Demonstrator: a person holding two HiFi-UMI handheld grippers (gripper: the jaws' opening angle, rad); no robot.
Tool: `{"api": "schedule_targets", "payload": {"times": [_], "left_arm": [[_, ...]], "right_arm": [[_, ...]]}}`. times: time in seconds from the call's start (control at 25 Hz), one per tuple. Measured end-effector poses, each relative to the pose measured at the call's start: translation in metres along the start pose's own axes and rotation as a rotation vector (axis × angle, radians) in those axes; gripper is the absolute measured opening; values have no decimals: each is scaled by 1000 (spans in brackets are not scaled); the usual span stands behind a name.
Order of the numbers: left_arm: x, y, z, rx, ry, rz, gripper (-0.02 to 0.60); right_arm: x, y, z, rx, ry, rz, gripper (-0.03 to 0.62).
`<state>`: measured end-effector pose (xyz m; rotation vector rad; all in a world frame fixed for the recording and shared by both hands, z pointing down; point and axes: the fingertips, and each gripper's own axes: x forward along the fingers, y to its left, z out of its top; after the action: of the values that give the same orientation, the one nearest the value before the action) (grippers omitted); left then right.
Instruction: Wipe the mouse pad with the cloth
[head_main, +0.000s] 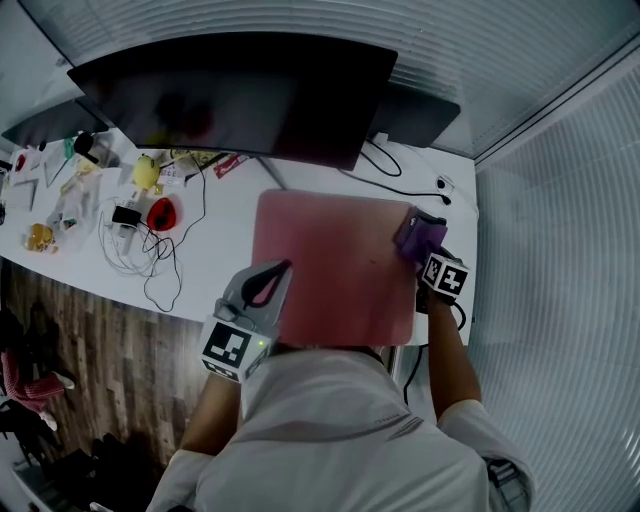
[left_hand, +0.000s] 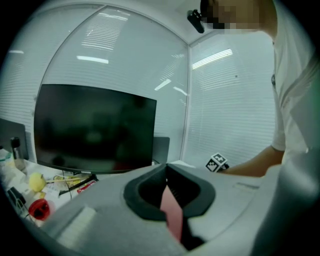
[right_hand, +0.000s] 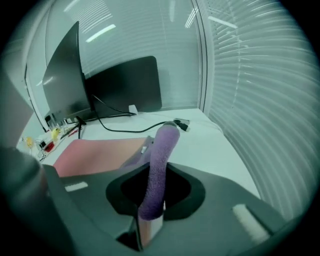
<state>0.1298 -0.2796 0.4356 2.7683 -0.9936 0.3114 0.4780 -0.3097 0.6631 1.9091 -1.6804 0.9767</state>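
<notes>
Clamping one cloth (right_hand: 162, 145) | right hand-held gripper (right_hand: 152, 200) | one mouse pad (head_main: 335, 265), seemingly touched

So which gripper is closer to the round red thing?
Left. The left gripper is right of the round red thing; the right gripper is across the pink mouse pad.

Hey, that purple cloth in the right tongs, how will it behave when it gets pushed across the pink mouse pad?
Probably floppy: the purple cloth curves limply out of the right tongs, so it may bunch when pushed. Likely light, since one pinch holds it. Its fuzzy surface should drag rather than slip on the pink mouse pad.
</notes>
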Motion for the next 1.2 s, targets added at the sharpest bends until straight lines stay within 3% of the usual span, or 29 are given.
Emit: {"api": "schedule_targets", "payload": {"times": [0.2, 0.48, 0.8, 0.96, 1.2], "left_arm": [[-32, 25, 3, 2, -13, 8, 2], [-118, 84, -10, -24, -14, 80, 2], [-206, 150, -33, -38, -30, 138, 2], [-230, 176, -45, -42, -28, 176, 2], [-226, 174, -38, -44, -50, 179, 2]], "right_arm": [[-29, 90, 11, 7, -51, 145, 55], [-35, 281, -12, -64, 8, 418, 55], [-24, 452, -51, -190, 82, 593, 55], [-12, 485, -75, -239, 124, 587, 55], [-5, 448, -82, -238, 152, 507, 55]]}}
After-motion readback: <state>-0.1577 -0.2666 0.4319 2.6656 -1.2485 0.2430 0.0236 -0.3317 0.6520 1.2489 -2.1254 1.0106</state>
